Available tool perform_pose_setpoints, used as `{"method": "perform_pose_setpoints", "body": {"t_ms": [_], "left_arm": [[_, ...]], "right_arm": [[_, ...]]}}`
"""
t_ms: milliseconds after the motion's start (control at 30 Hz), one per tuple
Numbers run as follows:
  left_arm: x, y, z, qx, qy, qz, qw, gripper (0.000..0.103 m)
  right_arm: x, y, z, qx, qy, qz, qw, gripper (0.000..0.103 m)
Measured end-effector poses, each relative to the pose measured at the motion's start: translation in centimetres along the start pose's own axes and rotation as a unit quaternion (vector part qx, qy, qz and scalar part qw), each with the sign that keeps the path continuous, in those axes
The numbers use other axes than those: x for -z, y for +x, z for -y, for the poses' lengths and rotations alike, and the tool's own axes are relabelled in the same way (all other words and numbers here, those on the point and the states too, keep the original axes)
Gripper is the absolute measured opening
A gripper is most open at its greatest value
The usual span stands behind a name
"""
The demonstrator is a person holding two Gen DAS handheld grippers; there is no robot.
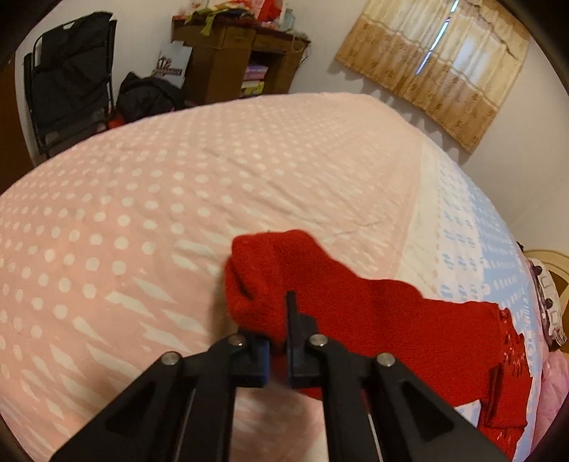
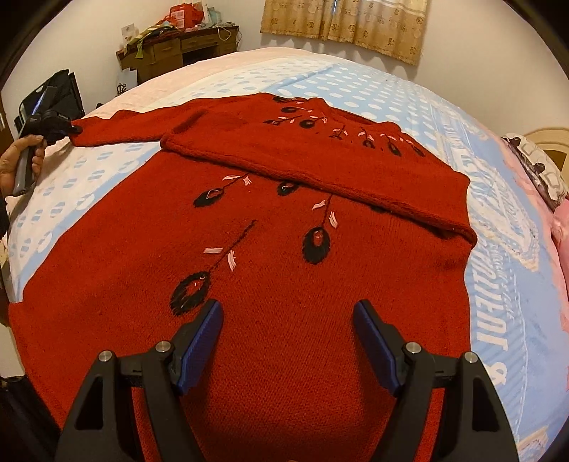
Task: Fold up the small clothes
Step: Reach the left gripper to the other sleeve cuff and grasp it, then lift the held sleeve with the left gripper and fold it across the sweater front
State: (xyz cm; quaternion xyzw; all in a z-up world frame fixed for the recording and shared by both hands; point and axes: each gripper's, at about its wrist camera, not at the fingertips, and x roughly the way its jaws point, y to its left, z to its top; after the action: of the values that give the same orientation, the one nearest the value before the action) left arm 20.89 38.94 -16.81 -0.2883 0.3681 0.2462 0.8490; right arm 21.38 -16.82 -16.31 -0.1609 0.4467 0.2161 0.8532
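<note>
Two grippers are at work over one red sweater (image 2: 284, 284) spread on the bed (image 2: 444, 117). My left gripper (image 1: 281, 320) is clenched on the cuff end of the sweater's sleeve (image 1: 263, 270): its jaws have met with the red knit bunched between them, out on the pink dotted part of the bedcover (image 1: 142, 213). From the right wrist view I see the same gripper (image 2: 67, 129) at the far left edge of the bed, gripped in a hand (image 2: 21, 160), with the sleeve (image 2: 117, 129) stretched out flat from the sweater's shoulder to it.

My right gripper (image 2: 288, 330) hangs released above the lower body of the sweater, jaws standing wide apart with nothing between them; whether the fingertips touch the knit I cannot tell. The sweater lies face up with black and pink embroidered flowers (image 2: 316, 245) running across the front. Its other sleeve (image 2: 320, 163) is already folded across the chest, lying diagonally from the right shoulder toward the middle.

Behind the bed stand a wooden desk (image 2: 177, 49) piled with things and a curtained window (image 2: 341, 25). A pillow (image 2: 540, 167) lies at the right edge of the bed.
</note>
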Motion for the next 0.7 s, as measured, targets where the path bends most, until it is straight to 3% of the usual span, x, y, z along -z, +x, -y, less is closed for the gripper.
{"method": "perform_pose_setpoints", "body": {"t_ms": [333, 700], "left_arm": [[-0.6, -5.0, 5.4, 0.065, 0.026, 0.042, 0.9967, 0.006], [-0.6, -10.6, 14.0, 0.151, 0.092, 0.076, 0.9814, 0.006]], "right_arm": [[0.1, -0.5, 0.2, -0.002, 0.006, 0.008, 1.0, 0.077], [1.1, -1.7, 1.4, -0.006, 0.028, 0.026, 0.999, 0.077]]}}
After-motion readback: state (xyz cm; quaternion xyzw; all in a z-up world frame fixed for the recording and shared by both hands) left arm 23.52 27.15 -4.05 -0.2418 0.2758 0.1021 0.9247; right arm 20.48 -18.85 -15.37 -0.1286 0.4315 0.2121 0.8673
